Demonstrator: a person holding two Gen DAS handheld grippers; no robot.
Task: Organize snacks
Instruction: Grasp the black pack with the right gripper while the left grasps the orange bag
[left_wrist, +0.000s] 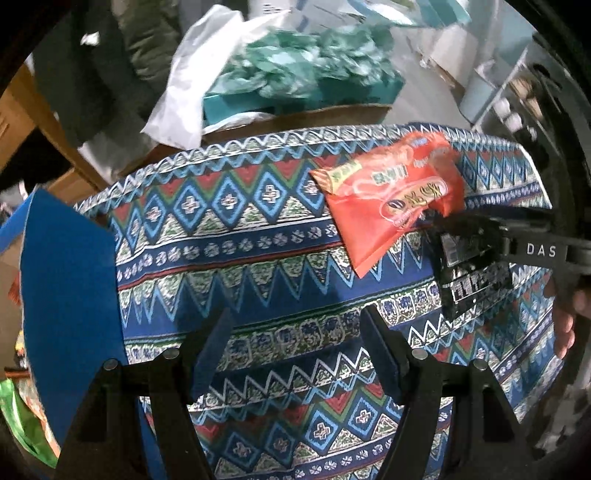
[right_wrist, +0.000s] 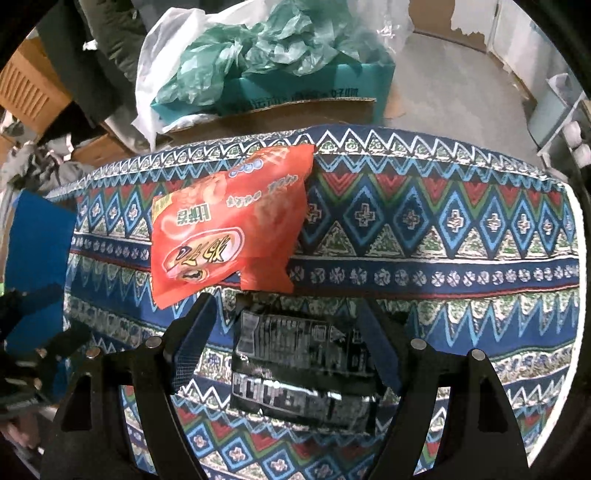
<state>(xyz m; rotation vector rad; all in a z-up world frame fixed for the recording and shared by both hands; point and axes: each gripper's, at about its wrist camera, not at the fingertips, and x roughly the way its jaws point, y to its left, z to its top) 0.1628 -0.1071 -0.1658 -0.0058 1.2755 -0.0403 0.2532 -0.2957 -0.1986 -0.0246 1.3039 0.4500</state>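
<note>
Sorting looks barely begun: both snacks lie loose on the patterned surface (right_wrist: 443, 229). Right tongs (right_wrist: 284, 343) gape around the black packet (right_wrist: 299, 365), unpinched; left tongs (left_wrist: 295, 350) gape empty. Red packet (right_wrist: 225, 225) waits just beyond.

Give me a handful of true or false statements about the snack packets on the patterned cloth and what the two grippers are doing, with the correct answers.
1. The orange snack packet lies on the patterned cloth. True.
2. The black snack packet sits between the open jaws of the right gripper. True.
3. The left gripper is clamped on the orange snack packet. False: its jaws stand open over bare cloth, with nothing between them.
4. The black packet lies on top of the orange one. False: the orange packet's edge lies just beyond the black one; overlap cannot be told.
5. A teal box stuffed with crumpled paper stands beyond the cloth. True.
</note>
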